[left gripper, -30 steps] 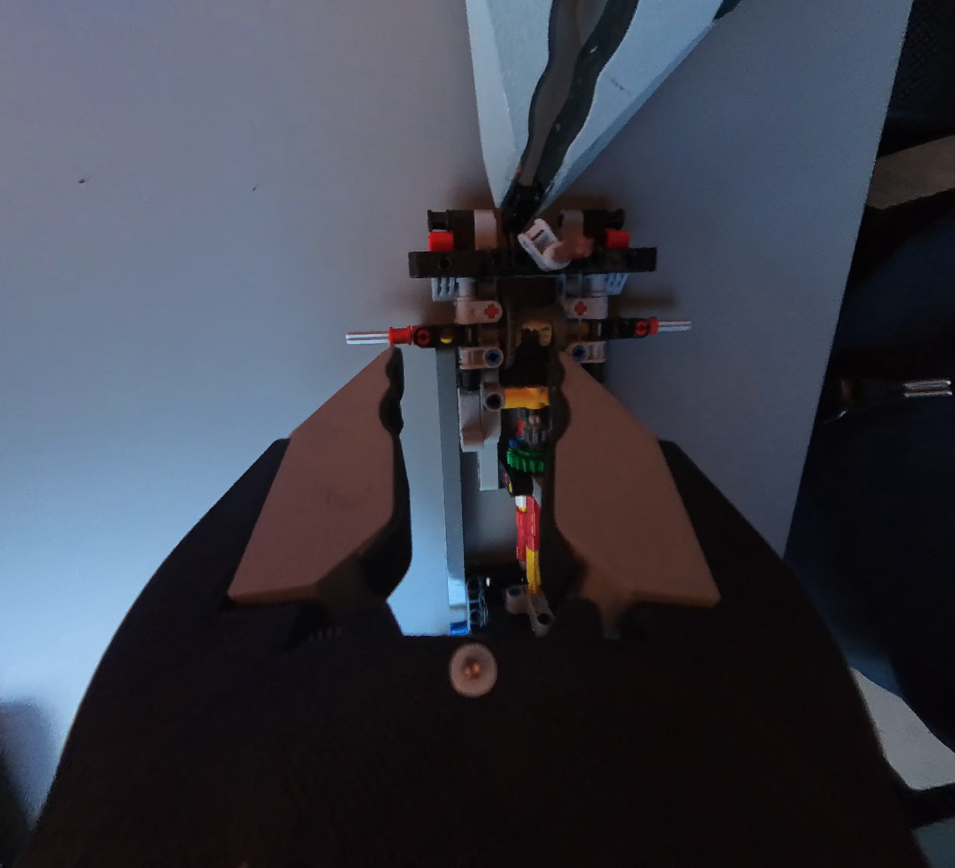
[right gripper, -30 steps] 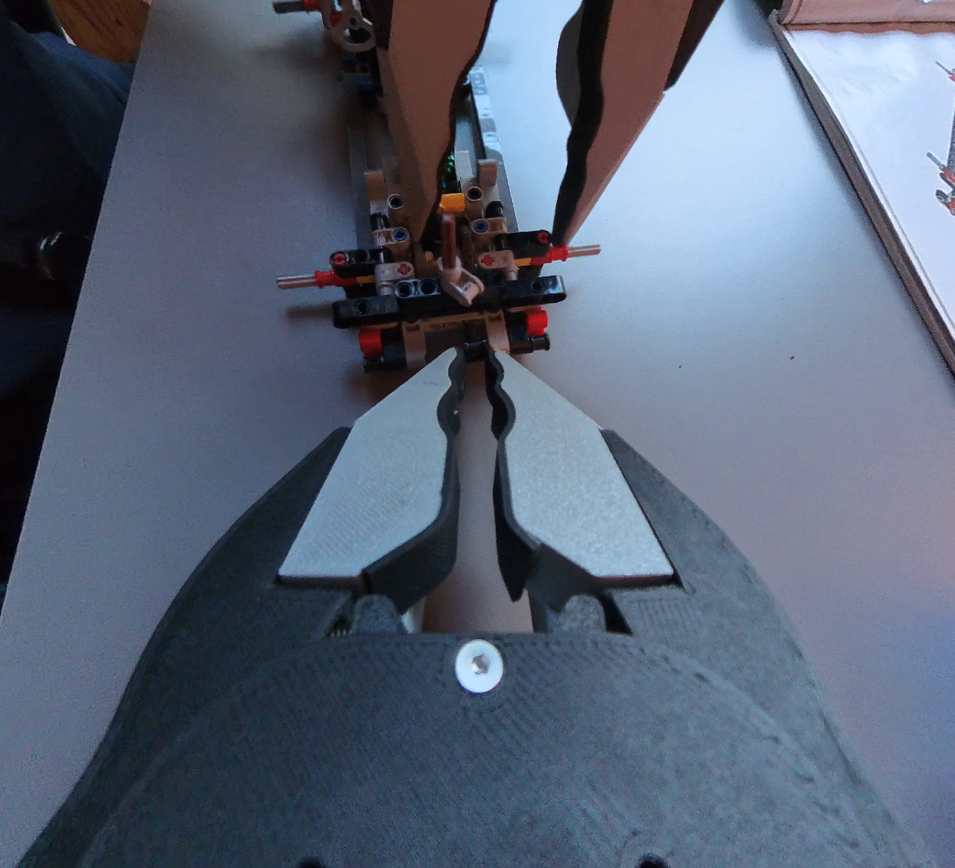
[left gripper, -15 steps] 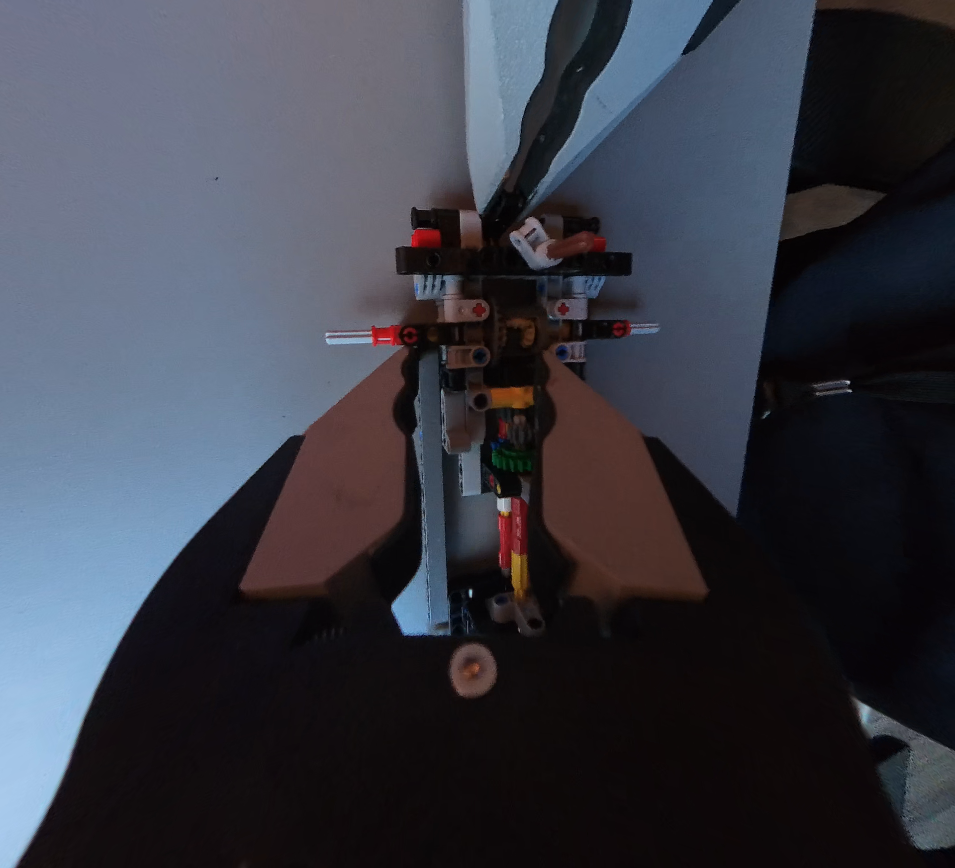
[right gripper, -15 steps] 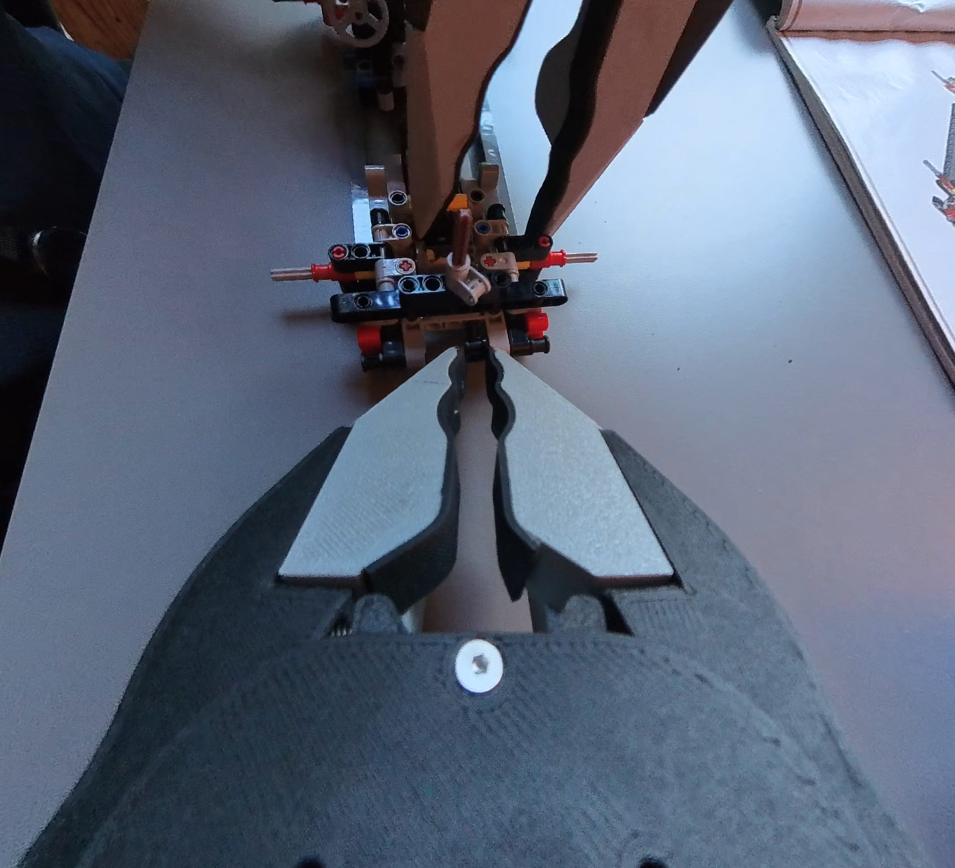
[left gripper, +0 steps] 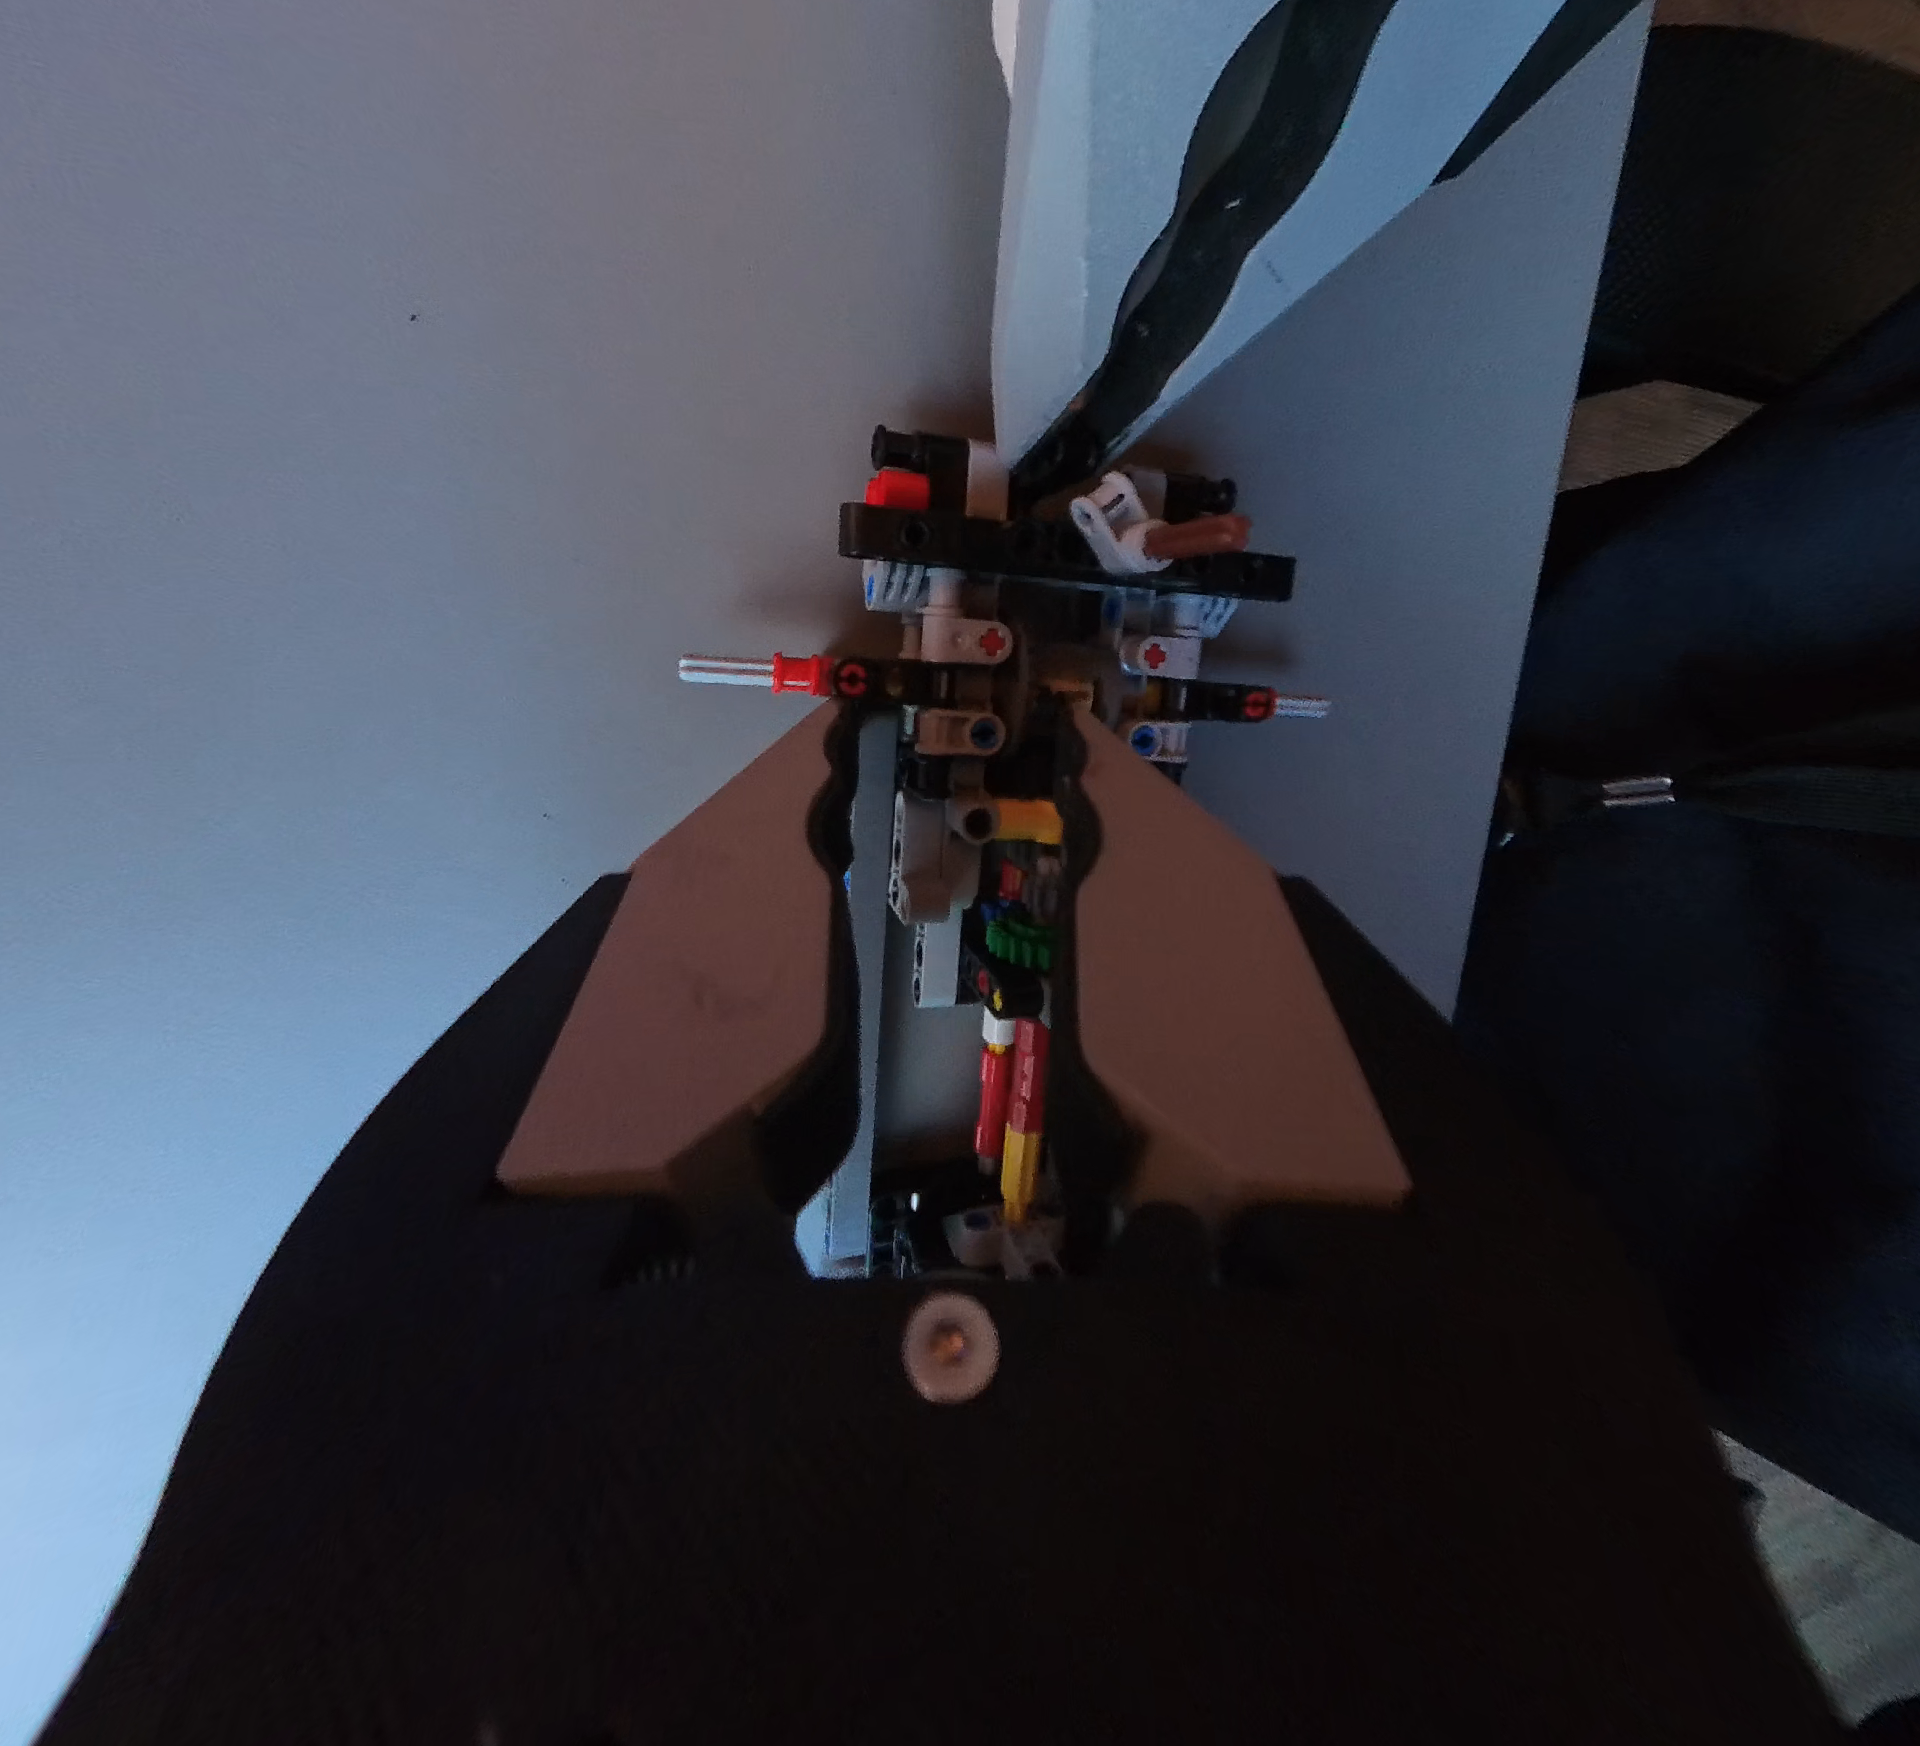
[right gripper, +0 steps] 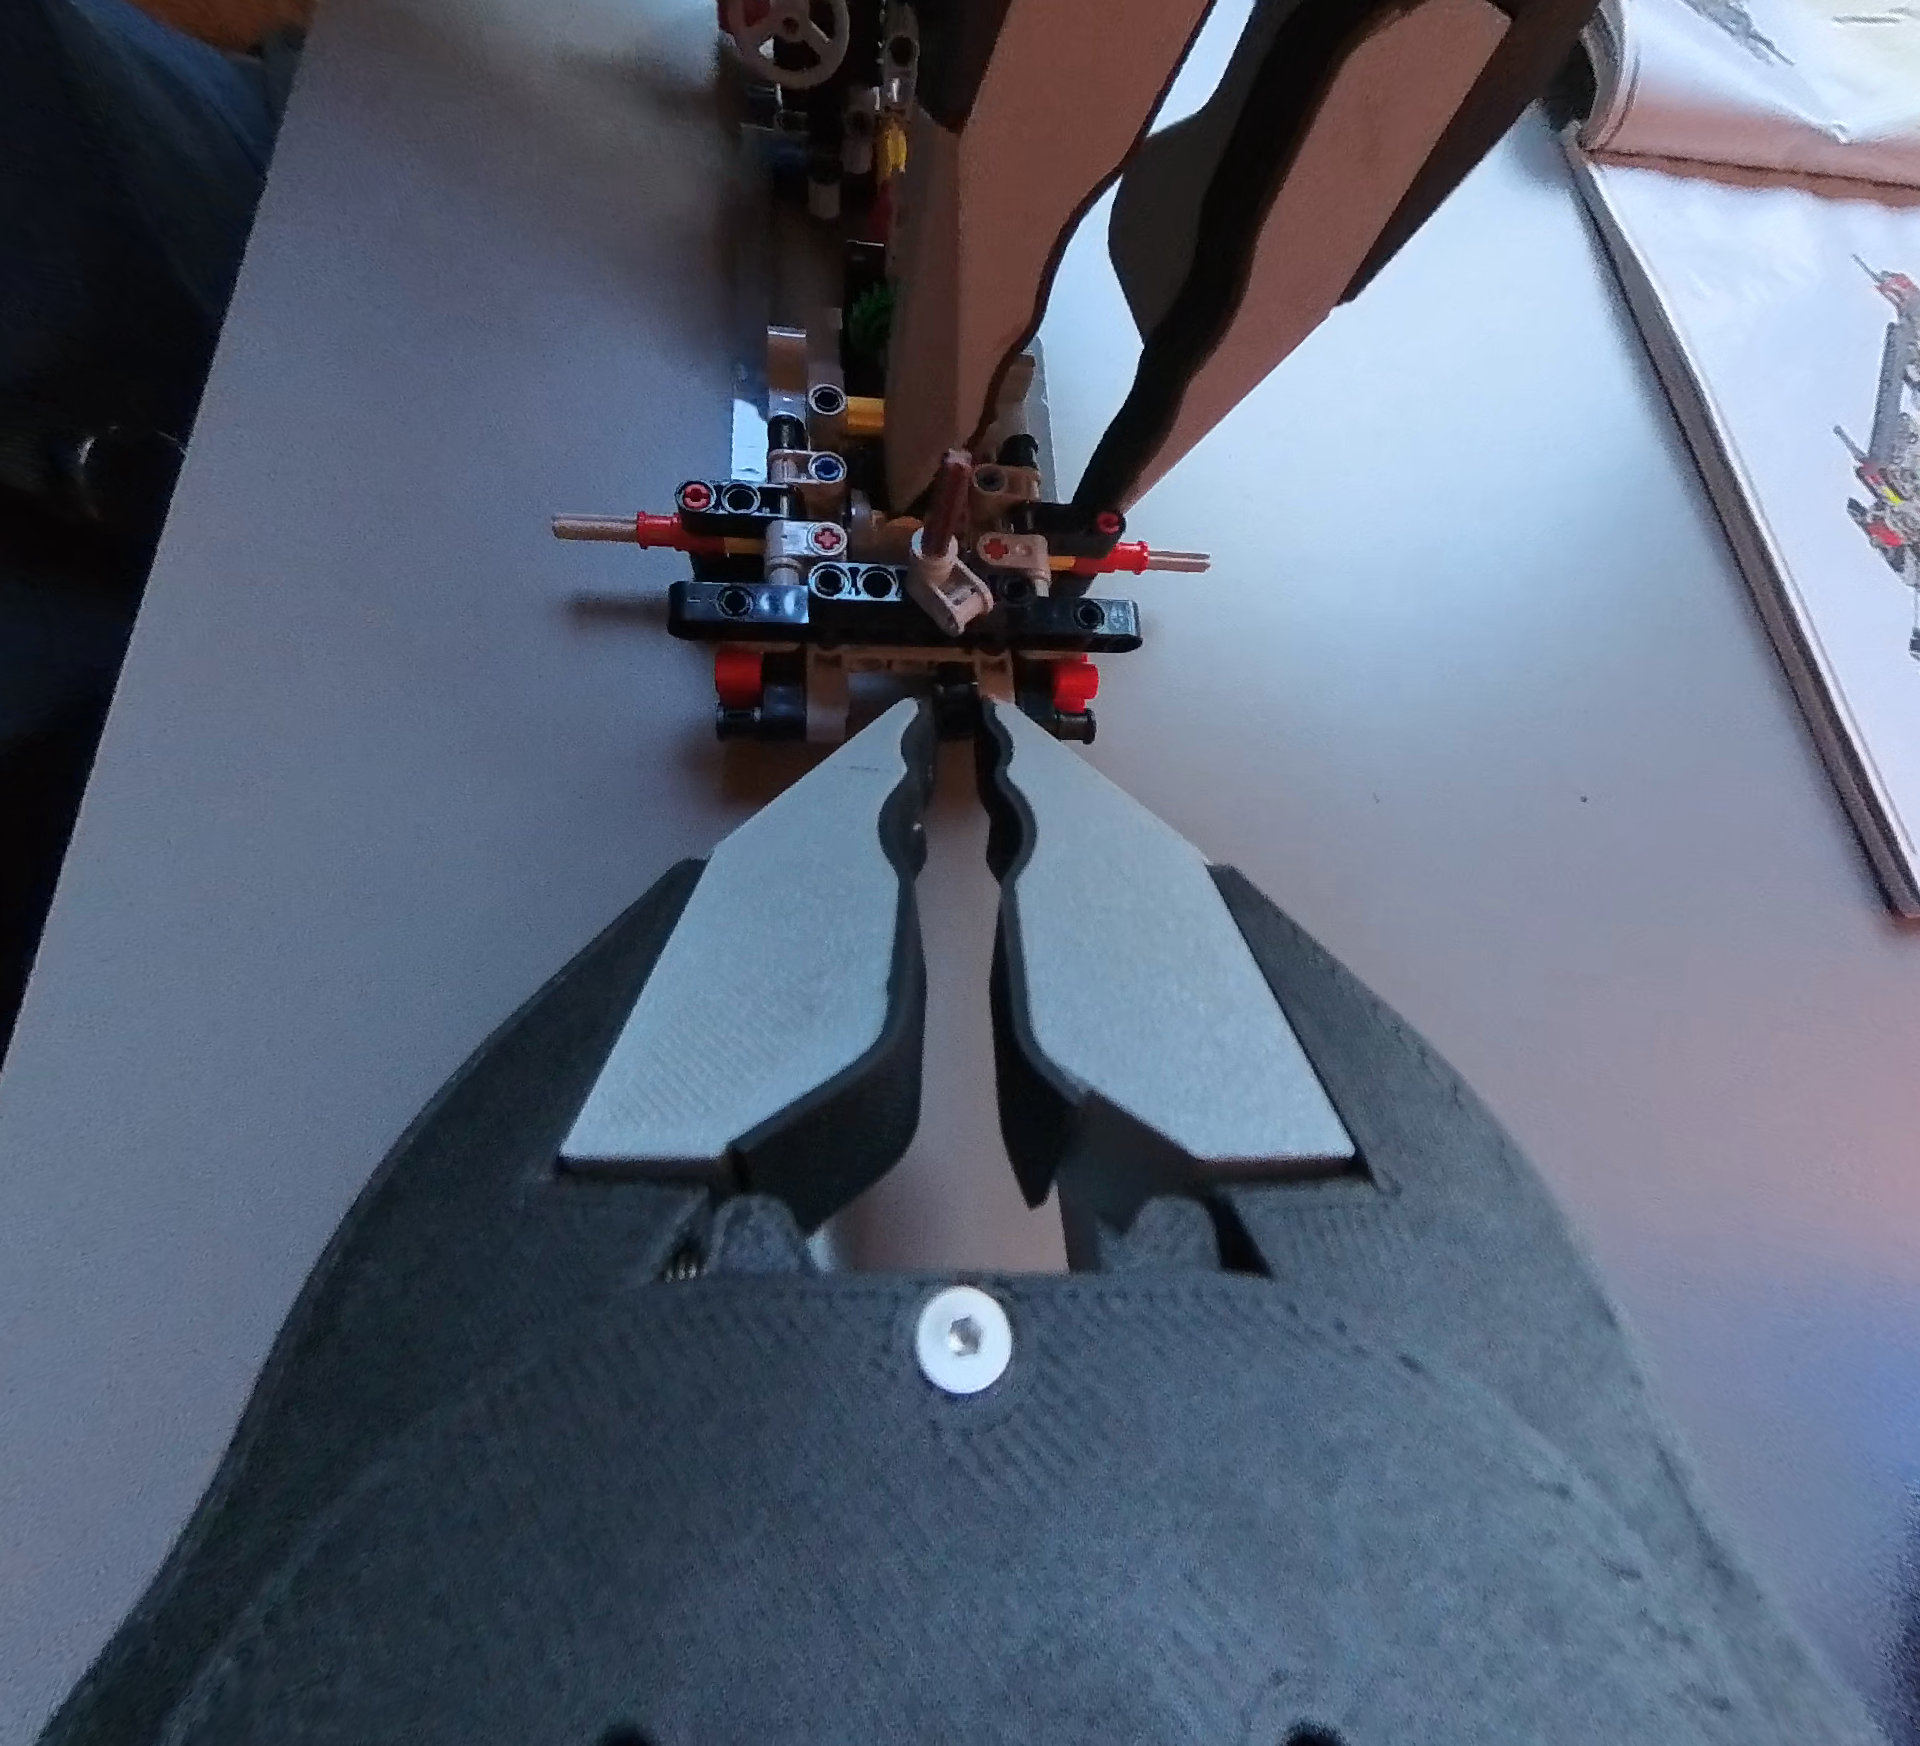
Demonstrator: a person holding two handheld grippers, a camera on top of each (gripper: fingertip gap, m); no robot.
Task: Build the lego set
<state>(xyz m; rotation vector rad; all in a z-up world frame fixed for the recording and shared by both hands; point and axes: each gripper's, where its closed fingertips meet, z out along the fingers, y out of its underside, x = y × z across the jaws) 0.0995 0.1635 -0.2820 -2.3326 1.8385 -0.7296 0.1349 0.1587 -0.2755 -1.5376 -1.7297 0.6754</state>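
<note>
left claw (left gripper: 951, 720) part-closed, right claw (right gripper: 948, 740) pinched

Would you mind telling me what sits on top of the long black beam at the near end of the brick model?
A pale angled connector holding a brown axle rests on the black beam. Its underside is hidden.

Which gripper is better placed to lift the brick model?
Probably the left gripper: its fingers straddle the brick model's middle; the right gripper only reaches a small black peg at one end.

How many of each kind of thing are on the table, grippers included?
Grippers: 2 (left, right)
Brick model: 1
Open booklet: 1
Total: 4
</note>
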